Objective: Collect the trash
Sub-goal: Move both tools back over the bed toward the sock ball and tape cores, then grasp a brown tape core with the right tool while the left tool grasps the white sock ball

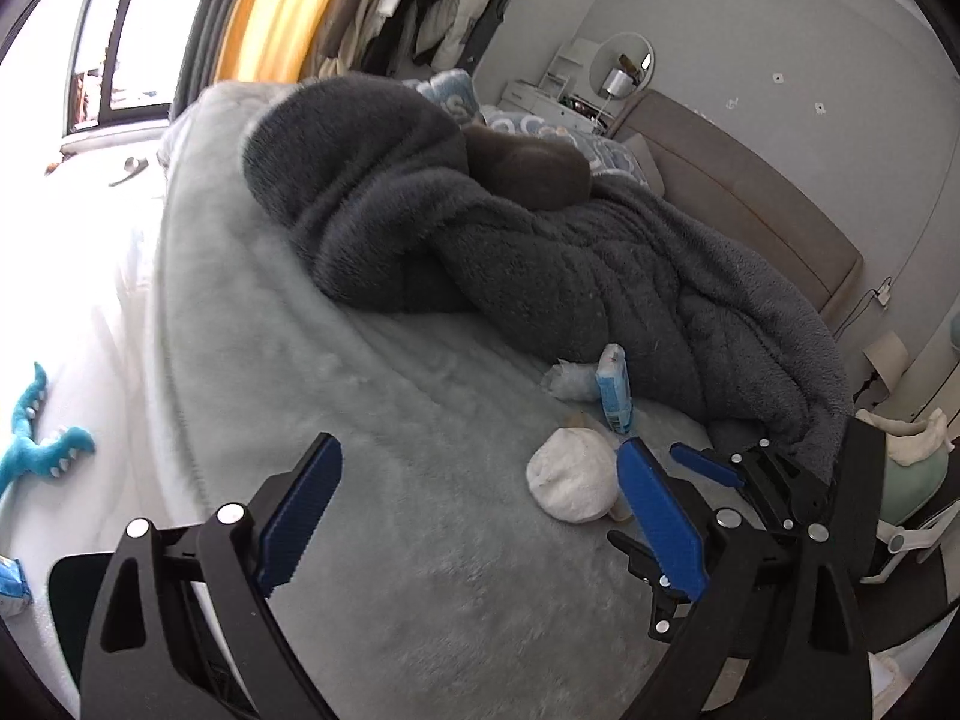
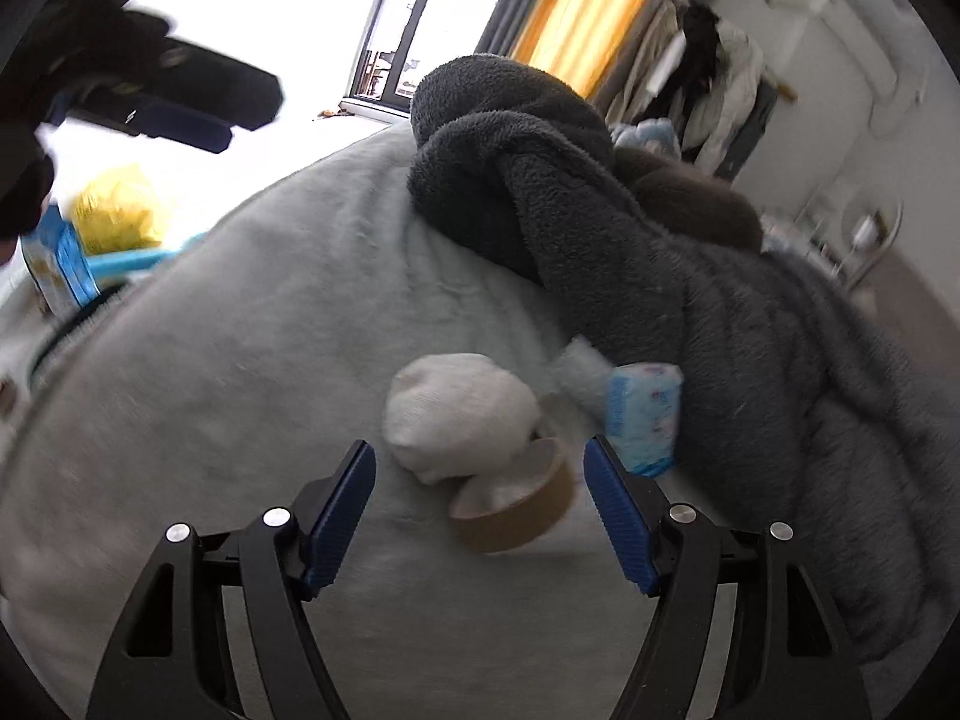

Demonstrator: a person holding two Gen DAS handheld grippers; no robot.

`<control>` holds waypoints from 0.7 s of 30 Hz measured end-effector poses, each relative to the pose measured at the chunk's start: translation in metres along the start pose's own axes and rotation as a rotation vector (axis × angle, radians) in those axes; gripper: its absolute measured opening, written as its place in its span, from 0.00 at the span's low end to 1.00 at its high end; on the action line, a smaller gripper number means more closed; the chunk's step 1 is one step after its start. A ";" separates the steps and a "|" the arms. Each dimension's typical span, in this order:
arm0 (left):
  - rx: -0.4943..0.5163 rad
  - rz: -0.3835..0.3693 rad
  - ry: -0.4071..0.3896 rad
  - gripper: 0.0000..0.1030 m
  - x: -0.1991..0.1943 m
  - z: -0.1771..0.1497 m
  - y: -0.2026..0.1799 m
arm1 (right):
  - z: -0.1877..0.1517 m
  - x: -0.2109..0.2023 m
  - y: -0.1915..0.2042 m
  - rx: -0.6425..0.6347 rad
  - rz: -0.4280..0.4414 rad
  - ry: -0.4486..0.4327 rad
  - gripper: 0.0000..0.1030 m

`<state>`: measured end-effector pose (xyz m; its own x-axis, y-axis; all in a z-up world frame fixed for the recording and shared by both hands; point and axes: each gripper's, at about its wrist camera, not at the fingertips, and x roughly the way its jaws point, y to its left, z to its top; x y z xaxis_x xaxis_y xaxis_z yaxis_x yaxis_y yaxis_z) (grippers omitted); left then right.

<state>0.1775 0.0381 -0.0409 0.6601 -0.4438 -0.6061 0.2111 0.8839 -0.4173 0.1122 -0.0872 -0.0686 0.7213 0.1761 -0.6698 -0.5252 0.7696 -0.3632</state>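
1. Soft pale bed cover (image 2: pixel 252 330) fills most of what you see, and both of your tongs hang over it.
2. Ahead of both tongs and off to the right, a big dark grey fuzzy blanket (image 1: pixel 540 240) lies in a twisted heap on that cover.
3. Your left tongs (image 1: pixel 480 510) are wide open with nothing in them. The trash sits just ahead of their right finger.
4. Your right tongs (image 2: pixel 480 510) are wide open too, and empty. In the left view you see them low on the right side (image 1: pixel 708 465).
5. A white wad of tissue (image 2: pixel 459 414) lies just ahead of your right tongs, a bit left of the middle.
6. A brown tape roll (image 2: pixel 516 510) sits between the right tongs' fingers, touching the wad. It touches neither finger.
7. A blue and white wipes pack (image 2: pixel 645 414) stands just past the right finger, against the grey blanket.
8. A small crumpled clear wrapper (image 1: pixel 564 381) sits just left of that pack.
9. Far left of your left tongs, a teal toy dinosaur (image 1: pixel 36 450) lies on the floor.
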 end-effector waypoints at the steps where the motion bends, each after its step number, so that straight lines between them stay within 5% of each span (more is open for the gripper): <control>1: -0.010 -0.016 0.007 0.92 0.006 0.001 0.000 | -0.002 0.000 0.001 -0.022 -0.018 -0.004 0.71; 12: -0.021 -0.036 0.118 0.92 0.068 0.003 -0.001 | -0.015 0.019 0.002 -0.122 -0.036 0.027 0.70; 21: -0.045 -0.095 0.156 0.92 0.095 0.006 -0.009 | -0.011 0.026 -0.007 -0.133 -0.013 0.041 0.48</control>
<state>0.2424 -0.0115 -0.0909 0.5182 -0.5458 -0.6585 0.2325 0.8308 -0.5056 0.1296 -0.0947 -0.0914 0.7112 0.1393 -0.6890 -0.5729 0.6828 -0.4533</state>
